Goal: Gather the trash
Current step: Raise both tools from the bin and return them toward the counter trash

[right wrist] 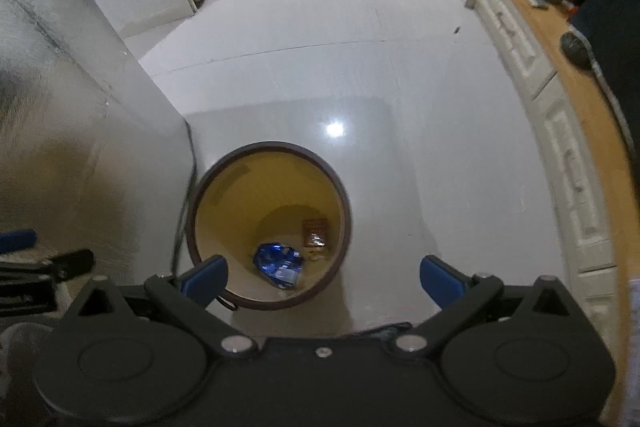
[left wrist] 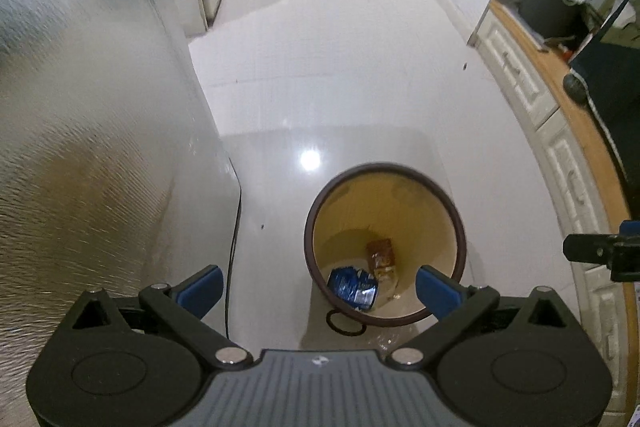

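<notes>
— What do the two wrist cameras show over the kitchen floor (left wrist: 360, 75)?

— A round trash bin (left wrist: 385, 174) with a dark brown rim and a yellow inside stands on the pale tiles, close to the textured metal panel (left wrist: 80, 107) on the left and well apart from the white cabinets (left wrist: 560, 155) on the right. At its bottom lie a crumpled blue wrapper (left wrist: 353, 289) and, just beside it, a brown packet (left wrist: 381, 255).

— And the left gripper (left wrist: 318, 290)?

— Spread wide, its blue-padded fingers (left wrist: 202, 287) hold nothing and touch nothing. Seen from its own camera, the right-hand finger overlaps the near rim of the bin; whether it touches the rim cannot be told.

— The right gripper (right wrist: 324, 279)?

— Likewise wide apart and empty. It hangs above the bin (right wrist: 272, 149), with the blue wrapper (right wrist: 280, 265) and the brown packet (right wrist: 316, 233) showing between its fingers (right wrist: 206, 277). The tip of the left gripper shows at the left edge of this view.

— Anything else around the bin?

— A dark ring (left wrist: 345, 323) lies on the floor against the bin's near side, and a wooden bench top (left wrist: 568, 99) runs above the cabinets.
</notes>
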Available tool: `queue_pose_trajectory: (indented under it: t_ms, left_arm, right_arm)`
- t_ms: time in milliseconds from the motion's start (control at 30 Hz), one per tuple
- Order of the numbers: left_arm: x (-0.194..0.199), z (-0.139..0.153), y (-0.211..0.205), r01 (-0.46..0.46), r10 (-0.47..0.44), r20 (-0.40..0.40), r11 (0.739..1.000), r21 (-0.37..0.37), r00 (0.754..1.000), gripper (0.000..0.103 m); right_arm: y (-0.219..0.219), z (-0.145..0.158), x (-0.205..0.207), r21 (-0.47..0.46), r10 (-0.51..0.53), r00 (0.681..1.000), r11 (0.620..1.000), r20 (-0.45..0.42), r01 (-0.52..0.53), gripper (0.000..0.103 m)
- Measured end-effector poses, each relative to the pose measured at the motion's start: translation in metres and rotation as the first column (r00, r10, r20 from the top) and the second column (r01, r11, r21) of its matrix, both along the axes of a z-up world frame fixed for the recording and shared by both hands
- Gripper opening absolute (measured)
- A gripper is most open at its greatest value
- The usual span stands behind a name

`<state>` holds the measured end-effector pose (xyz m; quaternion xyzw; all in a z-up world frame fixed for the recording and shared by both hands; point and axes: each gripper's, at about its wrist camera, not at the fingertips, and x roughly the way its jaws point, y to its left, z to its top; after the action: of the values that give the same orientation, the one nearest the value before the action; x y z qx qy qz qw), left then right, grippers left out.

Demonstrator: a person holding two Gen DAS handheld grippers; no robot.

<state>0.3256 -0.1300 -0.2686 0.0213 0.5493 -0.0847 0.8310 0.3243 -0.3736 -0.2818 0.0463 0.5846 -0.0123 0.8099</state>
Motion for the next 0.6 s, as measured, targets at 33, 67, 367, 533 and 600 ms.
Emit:
queue_pose_trajectory:
  t_ms: [33,67,367,533,600]
  left_arm:
    - [-0.003,0.006,0.001,-0.002,0.002,0.012,1.000,-0.003,1.000,0.101]
    - [-0.006,0.012,0.003,-0.004,0.004,0.024,1.000,-0.008,1.000,0.101]
    - [-0.038,0.067,0.017,-0.012,0.019,0.141,0.998,-0.055,0.990,0.101]
    - [-0.056,0.098,0.018,0.008,0.009,0.213,0.997,-0.080,0.977,0.102]
    - [-0.066,0.112,0.020,0.017,0.007,0.247,0.995,-0.096,0.969,0.102]
  right_arm:
    - [0.002,0.007,-0.003,-0.011,0.007,1.000,1.000,0.013,-0.007,0.103]
    - [0.004,0.014,-0.005,-0.017,0.018,1.000,1.000,0.022,-0.017,0.103]
    - [0.014,0.066,-0.038,-0.070,0.027,0.996,0.997,0.083,-0.021,0.103]
    - [0.019,0.096,-0.064,-0.085,0.025,0.986,0.996,0.163,-0.011,0.103]
    - [0.021,0.109,-0.072,-0.092,0.024,0.979,0.996,0.202,-0.005,0.103]
